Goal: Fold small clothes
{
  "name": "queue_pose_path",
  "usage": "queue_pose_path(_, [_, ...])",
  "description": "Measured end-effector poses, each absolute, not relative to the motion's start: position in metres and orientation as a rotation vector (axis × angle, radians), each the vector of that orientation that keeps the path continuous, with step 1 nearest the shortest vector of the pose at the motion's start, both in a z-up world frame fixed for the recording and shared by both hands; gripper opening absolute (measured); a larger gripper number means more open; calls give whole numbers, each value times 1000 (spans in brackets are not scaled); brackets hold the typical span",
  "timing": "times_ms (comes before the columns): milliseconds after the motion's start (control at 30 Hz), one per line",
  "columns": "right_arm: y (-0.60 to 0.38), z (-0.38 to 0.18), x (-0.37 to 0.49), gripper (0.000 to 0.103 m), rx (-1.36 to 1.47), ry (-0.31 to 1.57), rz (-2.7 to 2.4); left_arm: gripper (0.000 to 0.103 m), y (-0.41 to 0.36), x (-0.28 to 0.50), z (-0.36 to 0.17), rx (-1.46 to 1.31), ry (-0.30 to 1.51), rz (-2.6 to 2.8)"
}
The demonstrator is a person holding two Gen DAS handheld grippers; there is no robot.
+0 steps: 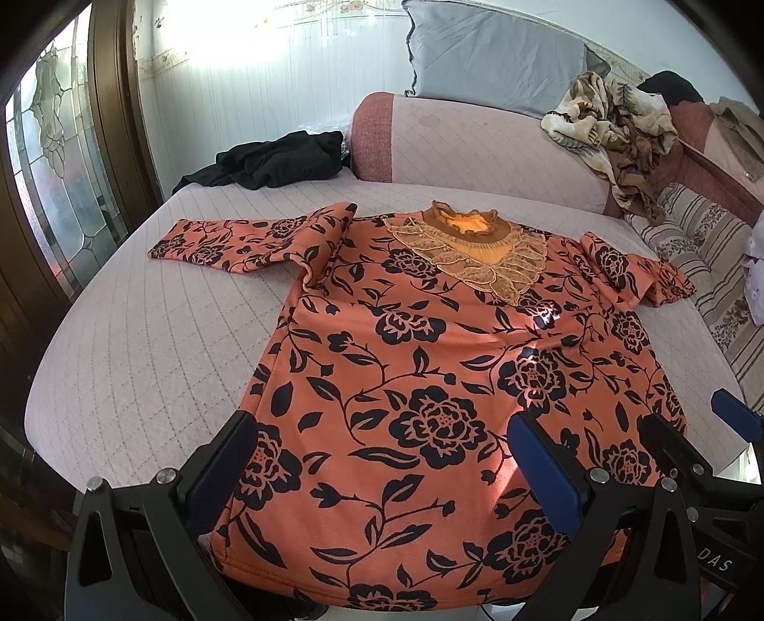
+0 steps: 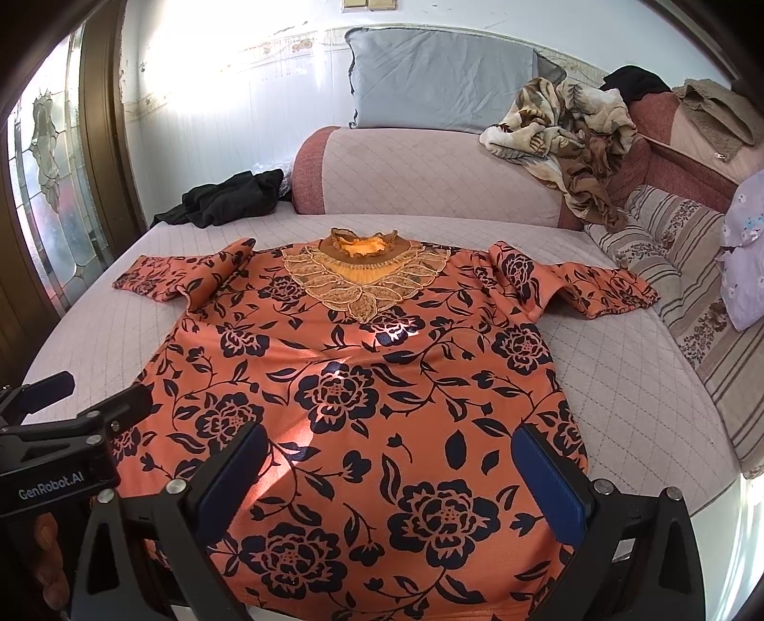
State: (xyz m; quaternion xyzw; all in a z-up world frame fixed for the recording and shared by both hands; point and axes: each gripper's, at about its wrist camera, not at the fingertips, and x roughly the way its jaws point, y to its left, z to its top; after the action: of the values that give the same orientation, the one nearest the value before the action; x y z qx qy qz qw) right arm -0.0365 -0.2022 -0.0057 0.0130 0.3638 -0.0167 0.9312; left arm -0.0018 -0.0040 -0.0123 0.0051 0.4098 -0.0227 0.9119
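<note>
Hand-held gripper pair, left and right, hover wide open and empty over the shirt hem; pinching both hem corners squarely should keep the fold even.

**Setting: home bedroom**

Lived-in bedroom. Evidence: bed with pinkish quilted cover, matching padded bolster along the wall, grey pillow propped above it. Striped floral bedding at the right side. Crumpled patterned blanket and a black garment left lying on the bed. Wooden door with leaded decorative glass at left. White wall with a floral border strip. Sunlight falls across the wall and bed.
</note>
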Motion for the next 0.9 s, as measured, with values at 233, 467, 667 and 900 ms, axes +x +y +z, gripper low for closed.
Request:
queue_pose_path(233, [-201,-5,-36,103,24,743,-35,103,-5,-2,-13,10,843,-48])
queue_pose_path(467, [-202,-4,-36,103,23,738,-41,103,-5,-3,-14,8,845,-50])
queue_pose_path(667, [-202,-4,-36,103,22,738,-41,103,-5,-3,-15,1,849,-53])
queue_pose_path(900, [-201,-4,-36,103,21,736,-41,103,-6,-3,-15,-3,850,-53])
